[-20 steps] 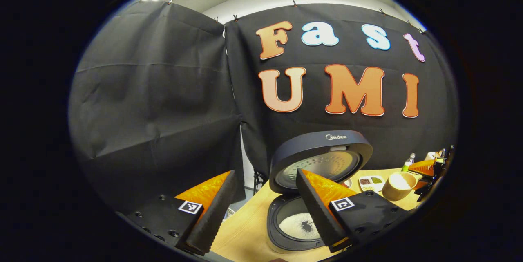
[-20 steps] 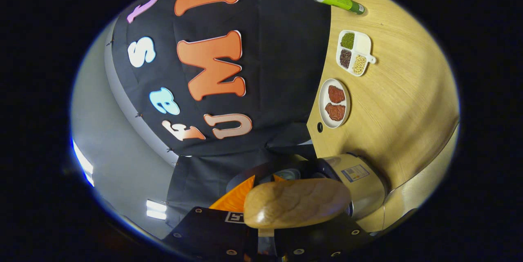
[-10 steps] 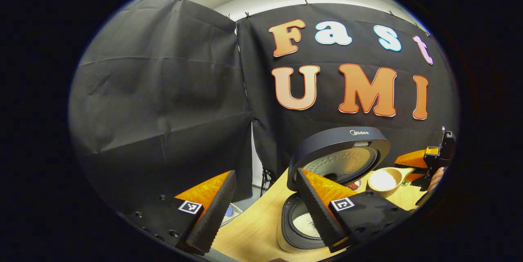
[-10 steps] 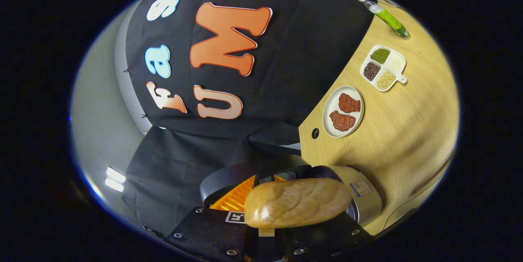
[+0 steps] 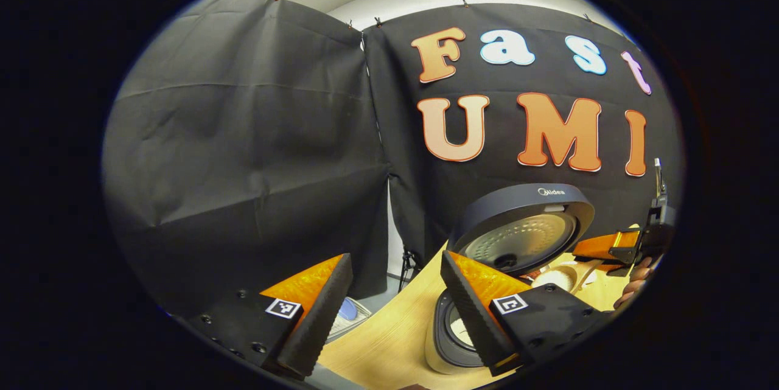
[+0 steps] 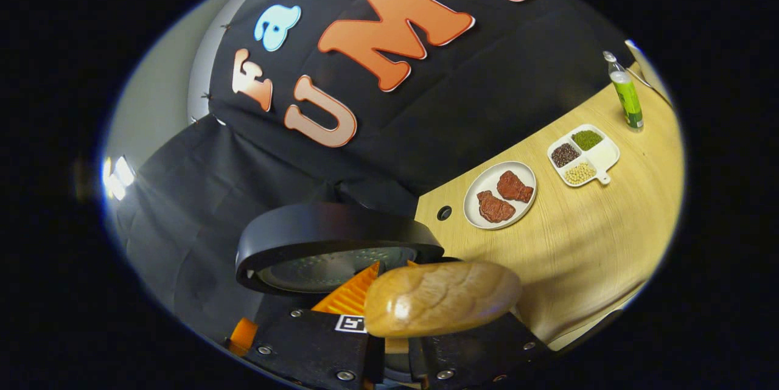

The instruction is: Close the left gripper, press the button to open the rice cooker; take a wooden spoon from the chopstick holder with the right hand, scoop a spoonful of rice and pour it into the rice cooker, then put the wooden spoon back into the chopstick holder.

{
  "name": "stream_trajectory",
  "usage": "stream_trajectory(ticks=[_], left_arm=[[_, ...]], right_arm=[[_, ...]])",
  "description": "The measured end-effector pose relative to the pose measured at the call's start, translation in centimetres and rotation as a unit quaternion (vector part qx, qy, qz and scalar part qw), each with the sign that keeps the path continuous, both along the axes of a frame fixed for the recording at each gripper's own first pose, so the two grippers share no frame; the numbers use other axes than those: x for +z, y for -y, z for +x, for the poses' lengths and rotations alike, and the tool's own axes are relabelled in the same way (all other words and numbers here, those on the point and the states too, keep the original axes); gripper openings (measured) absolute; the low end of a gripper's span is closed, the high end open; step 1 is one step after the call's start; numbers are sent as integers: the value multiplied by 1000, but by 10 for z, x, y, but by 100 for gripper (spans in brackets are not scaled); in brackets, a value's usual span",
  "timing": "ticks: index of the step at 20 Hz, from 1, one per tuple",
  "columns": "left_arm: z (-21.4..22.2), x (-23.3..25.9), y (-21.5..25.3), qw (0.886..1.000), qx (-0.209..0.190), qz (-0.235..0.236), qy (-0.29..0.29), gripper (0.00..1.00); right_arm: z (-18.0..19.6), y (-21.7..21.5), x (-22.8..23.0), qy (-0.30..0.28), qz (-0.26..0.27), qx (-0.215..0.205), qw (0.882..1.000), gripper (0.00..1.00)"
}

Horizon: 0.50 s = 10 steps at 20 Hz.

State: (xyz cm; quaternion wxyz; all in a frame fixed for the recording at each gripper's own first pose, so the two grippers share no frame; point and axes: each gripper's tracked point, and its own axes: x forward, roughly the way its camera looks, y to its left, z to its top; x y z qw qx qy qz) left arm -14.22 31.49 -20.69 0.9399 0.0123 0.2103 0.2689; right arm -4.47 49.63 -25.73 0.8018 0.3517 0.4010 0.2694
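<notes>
The rice cooker (image 5: 453,341) stands open on the wooden table, its dark lid (image 5: 523,222) tipped up and a little white rice showing in the pot. My left gripper (image 5: 395,311) hangs open and empty in front of it, to the cooker's left. In the left gripper view my right gripper (image 5: 627,247) is at the far right, just beyond the lid, with a hand under it. In the right gripper view that right gripper (image 6: 394,266) is shut on the wooden spoon (image 6: 441,299). The spoon's rounded back faces the camera, close above the cooker lid (image 6: 335,244). The spoon's handle is hidden between the fingers.
On the table (image 6: 578,250) behind the cooker lie a white plate with two red meat pieces (image 6: 499,195), a divided dish of beans (image 6: 583,148) and a green bottle (image 6: 625,95). A pale round bowl (image 5: 554,277) peeks out under the lid. The table's left edge drops off beside the left gripper.
The right gripper has rolled back towards level with the spoon and risen beside the lid. The left gripper has drawn away to the left, so the cooker sits further right in its view.
</notes>
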Motion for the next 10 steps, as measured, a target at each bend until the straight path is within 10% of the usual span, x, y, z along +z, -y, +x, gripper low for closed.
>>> stream_trajectory(ticks=[10], left_arm=[[-13,-5,-3,999,38,-11,-11,91]], right_arm=[[3,-16,-5,95,-82,38,991,10]])
